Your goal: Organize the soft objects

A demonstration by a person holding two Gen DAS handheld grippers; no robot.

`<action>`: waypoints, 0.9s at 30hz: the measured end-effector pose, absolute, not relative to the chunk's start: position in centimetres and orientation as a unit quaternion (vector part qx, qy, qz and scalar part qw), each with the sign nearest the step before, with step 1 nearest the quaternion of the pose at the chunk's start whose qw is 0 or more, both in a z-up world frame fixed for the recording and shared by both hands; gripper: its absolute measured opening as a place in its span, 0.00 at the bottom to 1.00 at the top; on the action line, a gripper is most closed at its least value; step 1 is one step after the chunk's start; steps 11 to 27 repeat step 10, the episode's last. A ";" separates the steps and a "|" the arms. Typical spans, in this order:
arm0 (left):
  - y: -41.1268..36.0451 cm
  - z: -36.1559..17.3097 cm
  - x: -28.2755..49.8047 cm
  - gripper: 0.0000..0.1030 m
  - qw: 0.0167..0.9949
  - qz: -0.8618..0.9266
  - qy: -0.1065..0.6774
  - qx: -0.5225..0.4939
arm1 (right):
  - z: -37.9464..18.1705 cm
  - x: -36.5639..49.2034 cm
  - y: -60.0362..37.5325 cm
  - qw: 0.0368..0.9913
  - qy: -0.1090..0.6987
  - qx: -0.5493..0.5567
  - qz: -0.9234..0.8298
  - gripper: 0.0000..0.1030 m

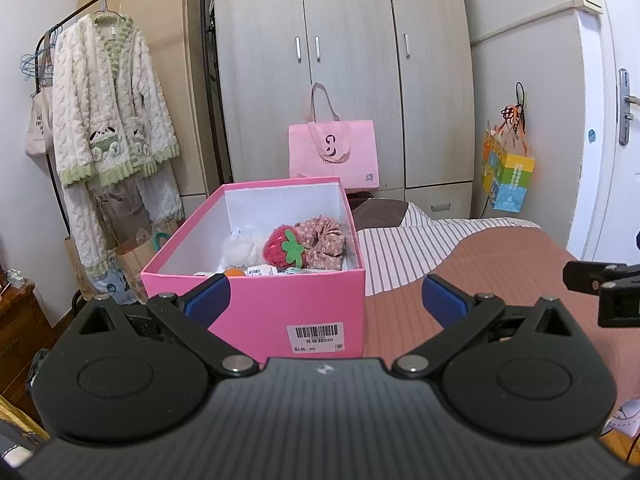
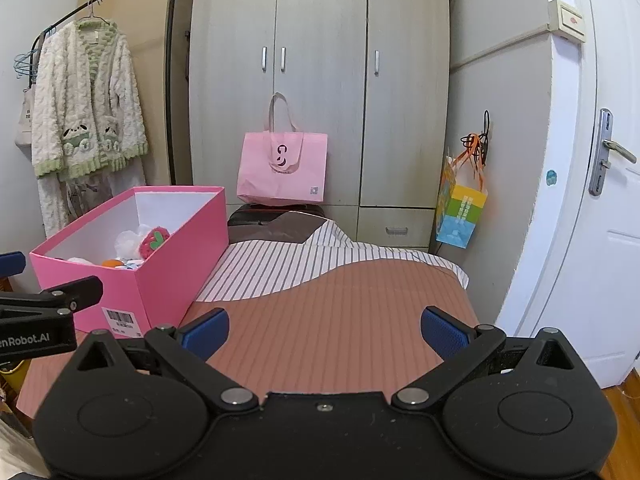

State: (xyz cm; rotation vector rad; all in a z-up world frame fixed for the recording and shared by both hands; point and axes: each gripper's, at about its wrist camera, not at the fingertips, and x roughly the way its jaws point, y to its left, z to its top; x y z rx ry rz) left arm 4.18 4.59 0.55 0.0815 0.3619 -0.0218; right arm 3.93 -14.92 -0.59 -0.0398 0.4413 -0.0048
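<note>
A pink box stands open on the bed. Inside it lie a red plush strawberry, a floral scrunchie, a white fluffy item and other small things. My left gripper is open just in front of the box's near wall, nothing between its blue pads. In the right wrist view the same box sits to the left. My right gripper is open over the bare pink bedspread, holding nothing.
A striped sheet lies beyond the bedspread. A pink tote bag leans on the grey wardrobe. A fluffy robe hangs on a rack at left. A colourful gift bag hangs by the white door.
</note>
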 end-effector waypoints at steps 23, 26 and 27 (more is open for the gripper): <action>4.9 0.5 4.2 1.00 0.982 -0.013 0.184 0.028 | -0.7 4.1 -15.1 0.974 0.224 -0.020 -0.001 1.00; 4.9 0.5 4.2 1.00 0.982 -0.013 0.184 0.028 | -0.7 4.1 -15.1 0.974 0.224 -0.020 -0.001 1.00; 4.9 0.5 4.2 1.00 0.982 -0.013 0.184 0.028 | -0.7 4.1 -15.1 0.974 0.224 -0.020 -0.001 1.00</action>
